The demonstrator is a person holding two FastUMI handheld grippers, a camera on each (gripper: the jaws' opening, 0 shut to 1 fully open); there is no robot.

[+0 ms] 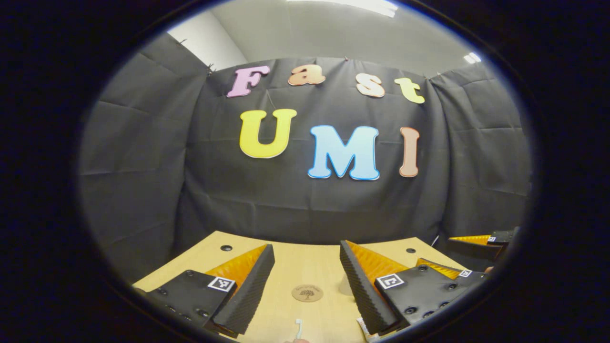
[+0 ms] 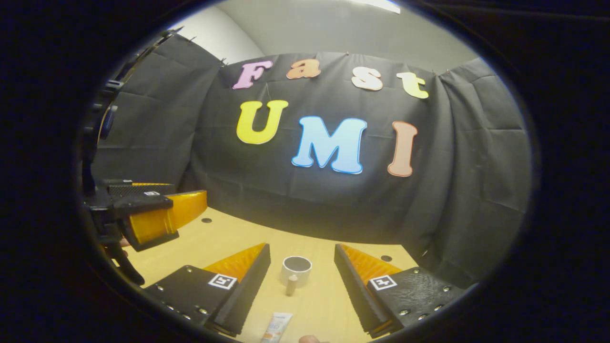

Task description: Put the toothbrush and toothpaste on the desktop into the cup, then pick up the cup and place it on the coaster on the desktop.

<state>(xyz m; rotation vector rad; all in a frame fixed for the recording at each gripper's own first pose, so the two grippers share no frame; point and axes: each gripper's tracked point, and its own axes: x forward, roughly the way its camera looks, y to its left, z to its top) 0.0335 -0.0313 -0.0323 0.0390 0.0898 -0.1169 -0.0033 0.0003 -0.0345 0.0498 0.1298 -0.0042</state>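
Note:
In the left gripper view my left gripper (image 1: 307, 267) is open above the wooden desktop (image 1: 295, 257). Between its fingers lies the round brown coaster (image 1: 307, 293), and the white toothbrush head (image 1: 299, 328) pokes in at the bottom edge. My right gripper (image 1: 481, 238) shows at the far right of that view. In the right gripper view my right gripper (image 2: 302, 267) is open, with the white cup (image 2: 296, 269) standing upright on the desktop between its fingers, handle toward me. The toothpaste tube (image 2: 277, 327) lies near the bottom edge. The left gripper (image 2: 152, 209) hovers at the left, held off the table.
Small dark holes (image 1: 226, 248) dot the back of the desktop, which ends at the black cloth wall (image 1: 305, 200). A fingertip (image 2: 309, 339) shows at the bottom of the right gripper view.

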